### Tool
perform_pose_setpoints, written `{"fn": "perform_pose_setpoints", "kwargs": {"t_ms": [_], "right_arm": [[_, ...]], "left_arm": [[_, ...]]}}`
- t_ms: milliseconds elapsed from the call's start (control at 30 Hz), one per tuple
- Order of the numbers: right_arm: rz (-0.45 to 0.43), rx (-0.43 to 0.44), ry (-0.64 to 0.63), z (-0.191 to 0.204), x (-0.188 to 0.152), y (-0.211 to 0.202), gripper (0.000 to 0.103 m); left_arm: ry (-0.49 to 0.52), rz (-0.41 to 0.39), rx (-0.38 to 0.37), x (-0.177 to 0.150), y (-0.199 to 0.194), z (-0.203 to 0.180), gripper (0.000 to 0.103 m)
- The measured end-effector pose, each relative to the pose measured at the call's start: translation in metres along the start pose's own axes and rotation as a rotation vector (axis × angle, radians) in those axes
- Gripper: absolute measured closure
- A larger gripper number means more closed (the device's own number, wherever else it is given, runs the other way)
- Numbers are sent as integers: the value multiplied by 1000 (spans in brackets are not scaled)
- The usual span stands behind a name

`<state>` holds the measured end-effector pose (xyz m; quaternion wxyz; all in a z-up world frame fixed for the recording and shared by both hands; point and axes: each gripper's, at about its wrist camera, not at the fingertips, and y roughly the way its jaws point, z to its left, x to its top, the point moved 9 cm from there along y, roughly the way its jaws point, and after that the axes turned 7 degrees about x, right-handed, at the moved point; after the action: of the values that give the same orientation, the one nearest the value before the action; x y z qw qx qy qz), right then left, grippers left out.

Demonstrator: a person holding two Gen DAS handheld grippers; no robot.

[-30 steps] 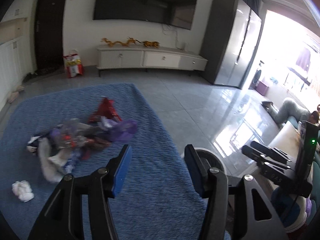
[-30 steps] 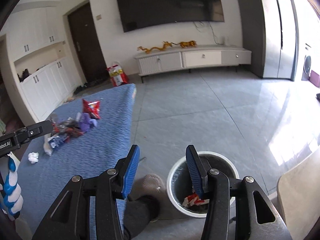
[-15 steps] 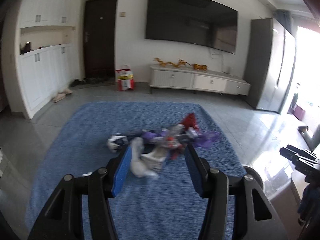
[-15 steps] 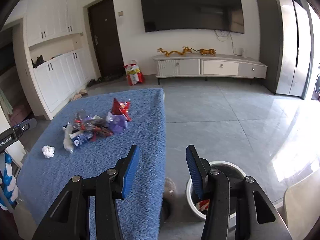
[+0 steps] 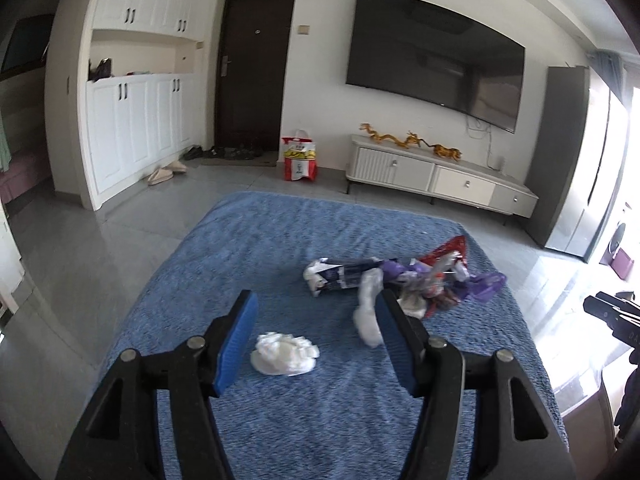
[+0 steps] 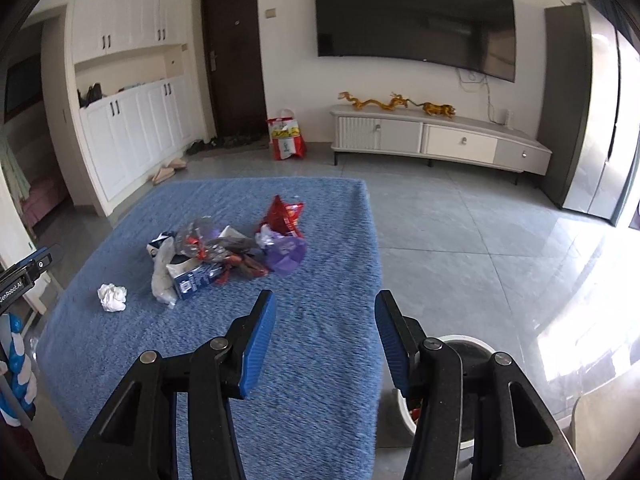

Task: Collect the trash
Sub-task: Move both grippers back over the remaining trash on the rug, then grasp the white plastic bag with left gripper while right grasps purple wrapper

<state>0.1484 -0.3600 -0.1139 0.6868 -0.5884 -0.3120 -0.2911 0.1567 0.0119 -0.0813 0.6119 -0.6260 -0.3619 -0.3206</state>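
A pile of trash [image 5: 404, 280] lies on a blue cloth-covered table [image 5: 280, 240]: wrappers, a red snack bag [image 6: 285, 216], a purple bag [image 6: 285, 255], a blue carton [image 6: 194, 280]. A crumpled white tissue [image 5: 284, 353] lies apart from the pile, also in the right wrist view [image 6: 112, 297]. My left gripper [image 5: 314, 344] is open, just above the tissue, which sits between its blue pads. My right gripper [image 6: 326, 342] is open and empty over the table's right edge. A white bin [image 6: 470, 346] stands on the floor below it, partly hidden.
Grey tiled floor lies to the right of the table. A white TV cabinet [image 6: 440, 144], a wall TV [image 6: 412, 20], a dark door [image 5: 252, 76] and white cupboards [image 5: 132, 136] stand at the back. A red bag [image 5: 300, 158] sits on the floor.
My left gripper has swung left from the bin side to over the table and now brackets the white tissue. My right gripper has moved left from the bin toward the table's edge.
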Motion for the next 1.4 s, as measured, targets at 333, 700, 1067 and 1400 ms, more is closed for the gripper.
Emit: {"fn": "perform_pose_setpoints", "kwargs": {"t_ms": [333, 700, 1067, 1400], "right_arm": [[63, 25, -64, 38, -2, 32, 52], [127, 32, -65, 35, -9, 70, 52], [130, 60, -77, 24, 20, 116, 52], [146, 129, -84, 23, 43, 175, 51]], "left_arm": [[-54, 55, 12, -16, 22, 35, 42], [-43, 208, -200, -42, 66, 0, 42], [-17, 342, -298, -42, 129, -53, 45], [-4, 423, -316, -59, 163, -73, 57]]}}
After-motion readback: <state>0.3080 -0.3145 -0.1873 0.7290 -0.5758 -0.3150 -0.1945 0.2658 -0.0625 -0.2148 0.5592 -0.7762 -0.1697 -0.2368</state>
